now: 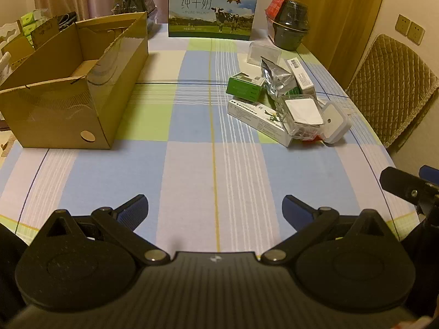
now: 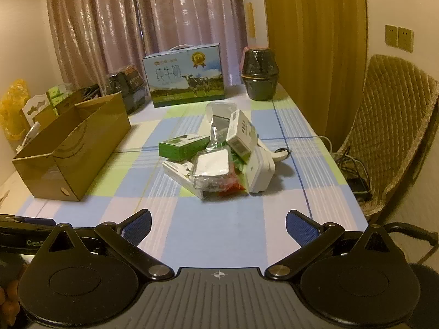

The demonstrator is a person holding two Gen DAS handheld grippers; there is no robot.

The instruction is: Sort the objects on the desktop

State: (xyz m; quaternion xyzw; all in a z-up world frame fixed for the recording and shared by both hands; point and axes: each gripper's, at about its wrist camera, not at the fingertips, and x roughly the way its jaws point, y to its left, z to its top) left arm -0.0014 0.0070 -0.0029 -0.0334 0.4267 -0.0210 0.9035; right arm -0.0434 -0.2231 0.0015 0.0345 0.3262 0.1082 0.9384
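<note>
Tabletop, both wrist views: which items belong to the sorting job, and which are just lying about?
Job:
- pile of small items, including the green box and white adapter
- empty cardboard box
- both hand-held grippers, open: left, right

Lying about:
- milk carton
- dark jar
- chair

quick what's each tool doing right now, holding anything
Left tool: open, holding nothing, above the checked tablecloth.
Right tool: open, holding nothing, short of the pile of small boxes.
</note>
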